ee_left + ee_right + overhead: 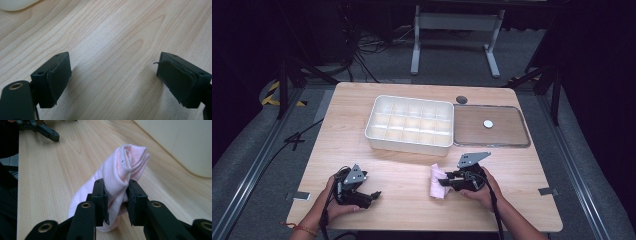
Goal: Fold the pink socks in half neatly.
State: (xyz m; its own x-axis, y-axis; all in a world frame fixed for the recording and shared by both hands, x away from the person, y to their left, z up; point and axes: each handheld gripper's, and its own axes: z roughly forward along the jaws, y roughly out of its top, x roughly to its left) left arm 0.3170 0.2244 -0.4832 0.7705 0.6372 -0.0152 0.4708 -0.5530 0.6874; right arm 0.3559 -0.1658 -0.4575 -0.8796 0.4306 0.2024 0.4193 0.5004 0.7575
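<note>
Grasp step: right claw point(116, 201) clamped on rolled pink sock point(117, 177), left claw point(112, 77) apart and empty over desk point(112, 30); next, likely lift toward compartment tray point(409, 142) ahead.

Bare tabletop point(402, 175) before white divided tray point(409, 124)

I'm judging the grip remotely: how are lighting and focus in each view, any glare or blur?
High view: table evenly lit, surroundings dark, slightly soft. Left gripper view: sharp woodgrain, soft shadows under the open left gripper. Right gripper view: right gripper and pinched pink cloth are sharp, white tray behind blurs; no glare.
</note>
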